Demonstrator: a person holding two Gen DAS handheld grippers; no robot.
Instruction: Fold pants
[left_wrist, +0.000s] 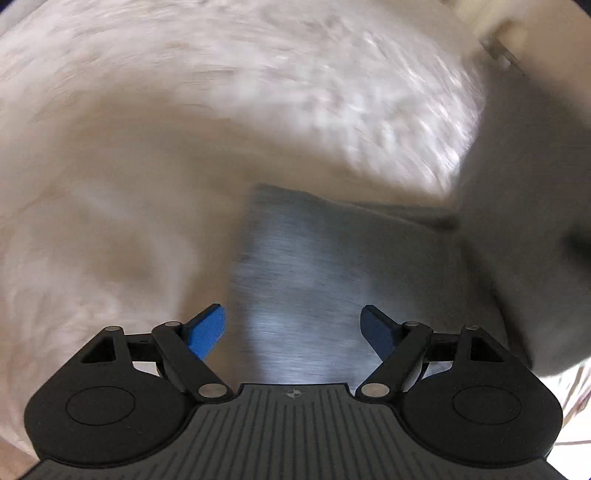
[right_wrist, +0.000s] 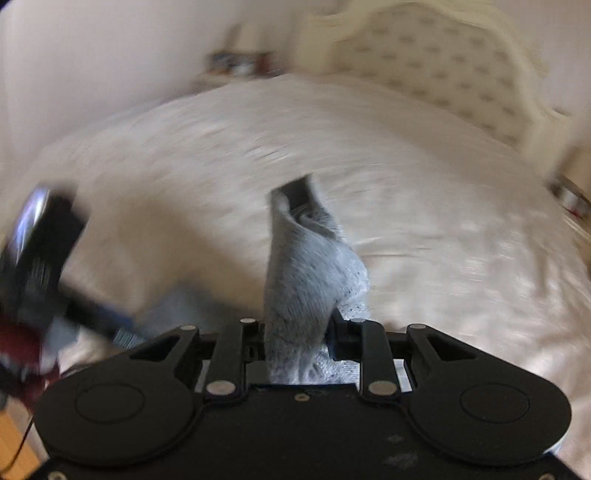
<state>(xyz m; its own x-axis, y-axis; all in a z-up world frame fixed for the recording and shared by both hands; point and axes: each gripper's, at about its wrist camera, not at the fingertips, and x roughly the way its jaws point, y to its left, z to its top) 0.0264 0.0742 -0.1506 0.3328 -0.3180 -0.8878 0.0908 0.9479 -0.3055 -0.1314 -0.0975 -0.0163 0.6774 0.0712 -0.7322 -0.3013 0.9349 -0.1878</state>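
Observation:
The grey pants lie on a white bedspread, seen blurred in the left wrist view. My left gripper is open just above the grey cloth, with its blue fingertips wide apart and nothing between them. In the right wrist view my right gripper is shut on a bunch of the grey pants, which stands up between the jaws above the bed. The left gripper shows as a dark blur at the left of that view, near more grey cloth.
The white bedspread covers a wide bed with a padded cream headboard at the back. A bedside table with small items stands by the wall. A wooden floor shows at the lower left.

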